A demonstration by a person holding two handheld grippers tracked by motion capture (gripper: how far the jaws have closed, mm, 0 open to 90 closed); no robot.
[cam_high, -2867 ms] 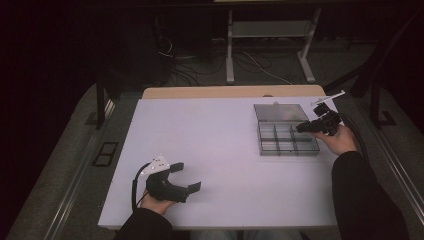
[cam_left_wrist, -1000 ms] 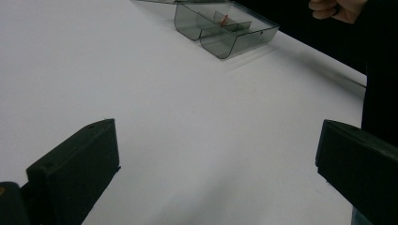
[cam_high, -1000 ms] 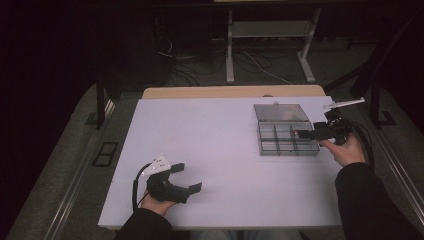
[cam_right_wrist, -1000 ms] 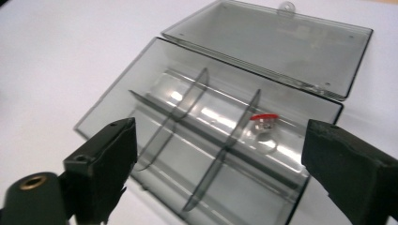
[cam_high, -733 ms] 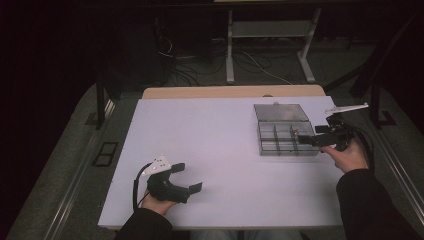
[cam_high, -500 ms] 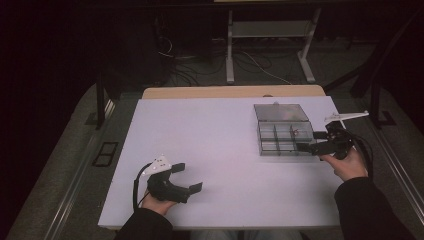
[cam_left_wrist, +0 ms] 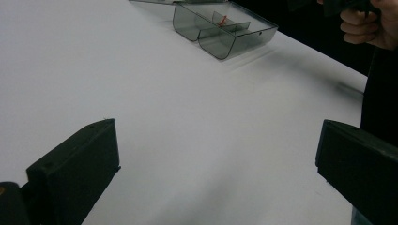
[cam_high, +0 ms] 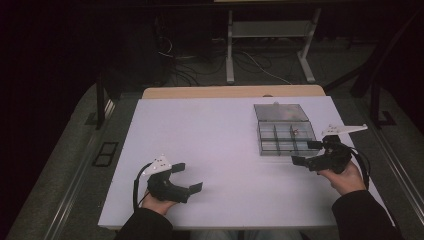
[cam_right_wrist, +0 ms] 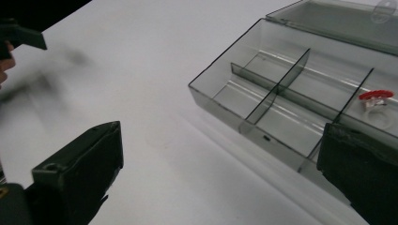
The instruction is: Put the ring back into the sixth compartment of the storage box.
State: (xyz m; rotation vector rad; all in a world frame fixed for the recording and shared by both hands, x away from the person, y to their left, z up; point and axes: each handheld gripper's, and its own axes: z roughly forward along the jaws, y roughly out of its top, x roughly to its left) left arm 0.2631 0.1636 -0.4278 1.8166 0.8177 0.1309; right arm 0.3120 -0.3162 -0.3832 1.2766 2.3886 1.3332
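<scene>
Here the right gripper (cam_high: 308,153) hangs just off the near right corner of the clear smoky-grey plastic compartment box (cam_high: 283,136), its two black jaws spread wide with only white tabletop (cam_high: 210,135) between them. Those jaws have just been opening, and nothing sits between them. In the right gripper view the box lies ahead of the jaws and toward the right-hand one, whose tip overlaps the box's near wall; whether it touches I cannot tell. A small red-topped ring (cam_right_wrist: 375,99) rests in the compartment just beyond that jaw. The box's hinged lid (cam_high: 280,112) lies open flat behind it. The left gripper (cam_high: 186,178) is well apart from the box, jaws likewise wide and empty, the box far ahead of them.
</scene>
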